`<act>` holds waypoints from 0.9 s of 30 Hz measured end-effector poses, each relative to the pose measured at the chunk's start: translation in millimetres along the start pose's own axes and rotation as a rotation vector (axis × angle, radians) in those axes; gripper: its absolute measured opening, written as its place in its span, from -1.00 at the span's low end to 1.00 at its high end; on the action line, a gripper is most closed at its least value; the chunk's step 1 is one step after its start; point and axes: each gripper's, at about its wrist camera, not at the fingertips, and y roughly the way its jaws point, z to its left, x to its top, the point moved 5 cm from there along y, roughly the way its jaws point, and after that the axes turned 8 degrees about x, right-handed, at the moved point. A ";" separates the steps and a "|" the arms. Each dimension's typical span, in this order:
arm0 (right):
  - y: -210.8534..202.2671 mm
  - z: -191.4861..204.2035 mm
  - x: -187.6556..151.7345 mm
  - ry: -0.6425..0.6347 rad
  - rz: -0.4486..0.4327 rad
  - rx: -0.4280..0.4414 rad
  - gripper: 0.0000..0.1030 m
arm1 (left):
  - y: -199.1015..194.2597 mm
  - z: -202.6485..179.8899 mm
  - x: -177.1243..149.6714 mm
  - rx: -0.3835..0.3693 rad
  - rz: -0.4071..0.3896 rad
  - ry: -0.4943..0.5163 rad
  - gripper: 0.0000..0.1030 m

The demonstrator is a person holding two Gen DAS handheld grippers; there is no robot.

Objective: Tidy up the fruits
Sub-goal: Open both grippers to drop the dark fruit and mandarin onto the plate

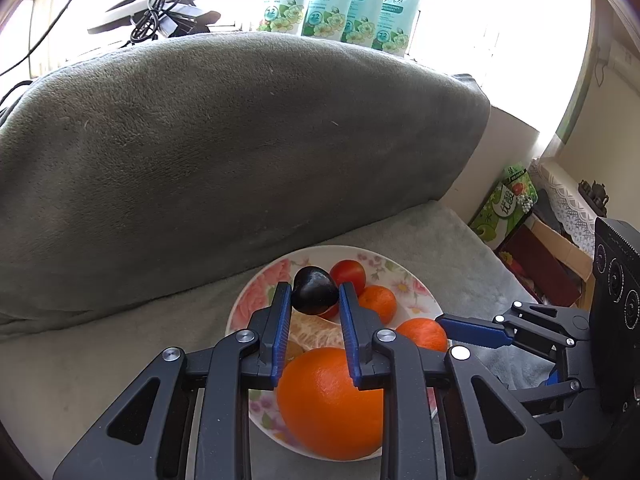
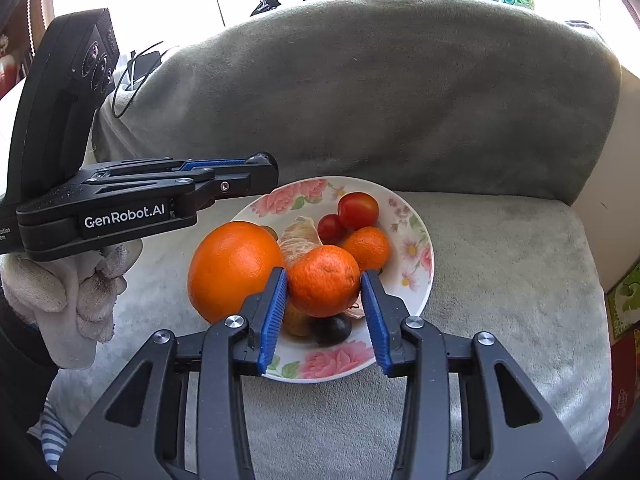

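A floral plate [image 1: 256, 292] [image 2: 404, 280] sits on the grey sofa seat. It holds a big orange [image 1: 332, 404] [image 2: 234, 270], tangerines [image 1: 378, 302] [image 2: 366, 248], tomatoes [image 1: 348, 276] [image 2: 358, 210], a peeled citrus piece [image 1: 310, 336] [image 2: 298, 242] and a dark plum [image 2: 332, 330]. My left gripper [image 1: 315, 292] is shut on another dark plum [image 1: 314, 290] above the plate. My right gripper [image 2: 325, 280] is shut on a tangerine [image 2: 324, 280] over the plate's near side. In the right wrist view the left gripper [image 2: 256, 172] reaches in from the left.
The grey sofa backrest [image 1: 224, 152] rises right behind the plate. Green-white pouches [image 1: 336, 0] and cables [image 1: 156, 16] lie on the sill behind. Boxes [image 1: 508, 208] stand on the floor to the right. A gloved hand [image 2: 72, 292] holds the left gripper.
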 end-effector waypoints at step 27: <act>-18.5 1.5 -4.2 -0.030 -0.030 -0.042 0.67 | -15.0 4.2 -0.3 0.001 -0.032 -0.029 0.47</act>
